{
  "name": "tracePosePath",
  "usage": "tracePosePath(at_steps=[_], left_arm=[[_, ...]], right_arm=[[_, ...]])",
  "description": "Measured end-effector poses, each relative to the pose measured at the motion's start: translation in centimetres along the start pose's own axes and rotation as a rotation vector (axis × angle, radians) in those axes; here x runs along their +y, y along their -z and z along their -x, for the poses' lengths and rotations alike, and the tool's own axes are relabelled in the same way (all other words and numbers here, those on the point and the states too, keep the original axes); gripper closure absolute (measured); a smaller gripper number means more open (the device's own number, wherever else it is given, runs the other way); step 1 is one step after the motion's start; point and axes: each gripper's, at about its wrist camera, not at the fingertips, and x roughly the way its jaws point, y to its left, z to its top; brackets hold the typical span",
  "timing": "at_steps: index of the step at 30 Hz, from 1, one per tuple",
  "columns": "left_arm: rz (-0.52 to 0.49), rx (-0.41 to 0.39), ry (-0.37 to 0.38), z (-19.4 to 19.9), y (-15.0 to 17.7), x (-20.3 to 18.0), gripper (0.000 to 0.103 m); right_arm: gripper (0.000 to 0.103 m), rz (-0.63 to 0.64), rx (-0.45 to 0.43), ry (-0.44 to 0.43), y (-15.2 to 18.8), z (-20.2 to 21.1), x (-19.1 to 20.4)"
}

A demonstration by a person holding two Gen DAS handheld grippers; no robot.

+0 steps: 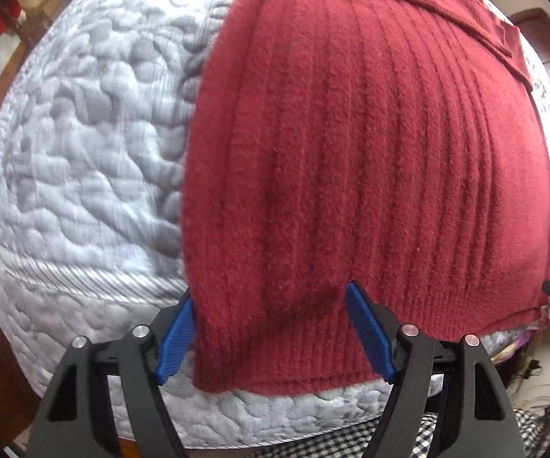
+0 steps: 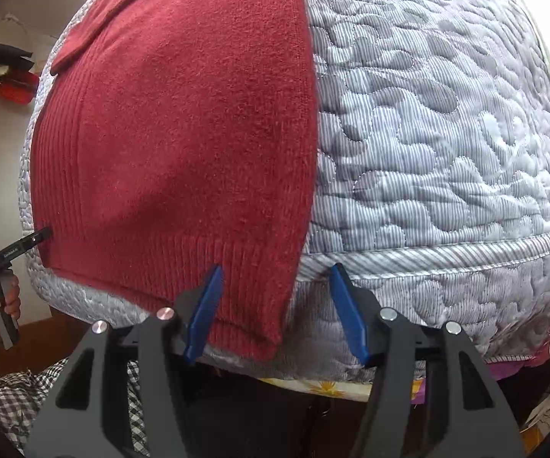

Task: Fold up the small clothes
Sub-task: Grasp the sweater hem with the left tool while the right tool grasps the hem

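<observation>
Red knit sweater [image 1: 351, 160] lay flat on the quilted mattress [image 1: 84, 152], its ribbed hem hanging over the near edge. Your left tongs [image 1: 275, 328] stood apart around the hem's left corner and your right tongs [image 2: 277, 315] stood apart around its right corner, neither clamped on the cloth. Farther off, a folded flap [image 2: 95, 26] lay across the sweater's far end.
</observation>
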Motion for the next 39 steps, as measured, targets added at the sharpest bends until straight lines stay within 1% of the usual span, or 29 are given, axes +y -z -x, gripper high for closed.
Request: tracePosePath(at_steps=[2,3,6,7,8,9,10,11,12,14,16,18,20,23,26,29,33,36,37,38,39], left_arm=[[0.014,-0.005,0.012,-0.4,1.1,0.3,0.028],[0.019,-0.009,0.015,-0.5,1.6,0.5,0.028],[0.040,-0.002,0.043,-0.4,2.2,1.2,0.038],[0.043,0.004,0.058,-0.4,2.8,1.6,0.044],[0.047,0.013,0.070,-0.6,2.6,1.6,0.050],[0.054,0.023,0.075,-0.9,3.3,2.1,0.053],[0.058,0.028,0.072,-1.7,4.2,3.0,0.058],[0.062,0.030,0.072,-1.9,4.5,3.2,0.066],[0.072,0.034,0.077,-2.0,4.7,3.5,0.070],[0.095,0.034,0.080,-1.9,5.1,4.4,0.090],[0.137,0.026,0.126,-1.2,4.8,5.8,0.093],[0.158,0.009,0.155,-0.3,5.1,6.4,0.094],[0.148,-0.025,0.178,1.1,5.2,6.7,0.095],[0.140,-0.081,0.232,3.4,4.7,6.8,0.095],[0.117,-0.155,0.257,5.9,3.7,6.6,0.095],[0.111,-0.216,0.281,8.0,2.1,6.7,0.095],[0.123,-0.261,0.292,10.0,-1.1,7.4,0.095],[0.139,-0.293,0.295,10.4,-3.4,8.2,0.095],[0.144,-0.298,0.298,10.3,-4.5,7.7,0.095],[0.152,-0.304,0.299,10.2,-4.6,8.6,0.095],[0.157,-0.306,0.297,10.3,-6.4,7.6,0.095]], right_arm=[[0.045,-0.004,0.000,-0.009,0.3,-0.6,0.4],[0.046,-0.001,-0.001,-0.011,0.6,-0.5,-0.1],[0.054,0.014,0.011,-0.037,0.7,-0.9,0.4],[0.058,0.024,0.019,-0.047,0.8,-1.1,0.6],[0.064,0.030,0.027,-0.049,0.8,-1.3,0.8],[0.069,0.034,0.028,-0.040,0.8,-1.5,1.1],[0.076,0.041,0.028,-0.035,0.7,-1.6,1.2],[0.090,0.046,0.036,-0.044,0.7,-1.7,1.2],[0.096,0.041,0.044,-0.057,0.5,-1.6,1.3],[0.097,0.054,0.044,-0.054,0.4,-1.4,1.7],[0.097,0.076,0.039,-0.066,0.6,-0.8,2.0],[0.097,0.074,0.031,-0.112,0.5,0.0,2.2],[0.097,0.066,0.017,-0.164,0.3,1.3,2.1],[0.097,0.061,-0.020,-0.232,-0.4,3.6,2.1],[0.097,0.051,-0.056,-0.272,-1.5,5.5,2.2],[0.097,0.044,-0.094,-0.289,-3.1,7.1,1.7],[0.097,0.031,-0.131,-0.294,-5.5,8.6,1.4],[0.097,0.027,-0.151,-0.284,-7.6,9.1,1.2],[0.097,0.022,-0.156,-0.284,-8.4,9.2,1.1],[0.097,0.018,-0.160,-0.285,-9.3,9.2,1.0],[0.097,0.016,-0.161,-0.290,-10.1,9.3,0.7]])
